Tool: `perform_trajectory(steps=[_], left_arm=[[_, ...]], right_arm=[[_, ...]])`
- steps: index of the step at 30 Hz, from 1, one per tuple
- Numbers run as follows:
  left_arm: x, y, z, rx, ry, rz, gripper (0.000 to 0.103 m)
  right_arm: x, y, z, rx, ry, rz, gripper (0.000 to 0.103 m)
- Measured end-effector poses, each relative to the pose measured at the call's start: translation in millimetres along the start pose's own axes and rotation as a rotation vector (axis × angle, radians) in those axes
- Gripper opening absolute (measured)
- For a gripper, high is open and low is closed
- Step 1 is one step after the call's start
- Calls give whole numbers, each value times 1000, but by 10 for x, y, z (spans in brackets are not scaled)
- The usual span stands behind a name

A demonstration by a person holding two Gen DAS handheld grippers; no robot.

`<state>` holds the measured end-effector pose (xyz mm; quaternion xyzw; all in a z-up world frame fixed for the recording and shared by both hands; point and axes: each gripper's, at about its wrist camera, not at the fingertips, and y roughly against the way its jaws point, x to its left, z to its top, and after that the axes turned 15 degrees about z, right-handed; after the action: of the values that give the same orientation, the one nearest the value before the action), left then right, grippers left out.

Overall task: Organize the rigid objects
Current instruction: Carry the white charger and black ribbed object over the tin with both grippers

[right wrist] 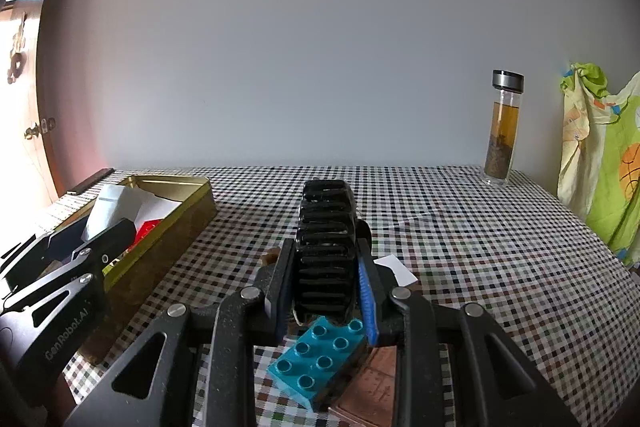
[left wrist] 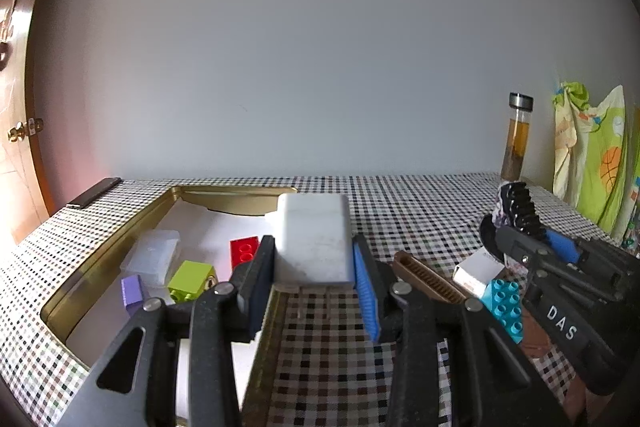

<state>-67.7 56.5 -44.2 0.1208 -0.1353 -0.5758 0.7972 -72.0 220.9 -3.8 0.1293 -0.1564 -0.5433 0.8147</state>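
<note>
The left tool (left wrist: 314, 267) is clamping a white charger block (left wrist: 314, 239), holding it above the right-hand rim of the gold tin (left wrist: 100, 267), where a red brick (left wrist: 244, 251), a green brick (left wrist: 191, 279) and a purple block (left wrist: 132, 290) are lying. The right tool (right wrist: 326, 287) is gripping a black ribbed hair clip (right wrist: 326, 227), raised over the checked counter (right wrist: 460, 247) above a teal studded brick (right wrist: 320, 359).

Colours on the checked table

The tablecloth (right wrist: 460, 227) is a black, brown and white check. The tin (left wrist: 120, 247) is gold and holds a red brick (left wrist: 243, 250), a lime brick (left wrist: 191, 279) and a purple block (left wrist: 132, 293). A white charger (left wrist: 314, 239), a black hair claw (right wrist: 326, 247) and a teal brick (right wrist: 316, 359) also show.
</note>
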Motion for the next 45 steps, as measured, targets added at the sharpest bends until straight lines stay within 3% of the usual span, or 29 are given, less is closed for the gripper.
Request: perform_trajectory(steps=[25,45], left_arm=[[410,49,-9,-53,66,70,37],[656,-33,-1,-45,94,106,37]], right_arm=[[373,-43,13,-27,38,83,30],[596,-148,17,-14,73,136,30]])
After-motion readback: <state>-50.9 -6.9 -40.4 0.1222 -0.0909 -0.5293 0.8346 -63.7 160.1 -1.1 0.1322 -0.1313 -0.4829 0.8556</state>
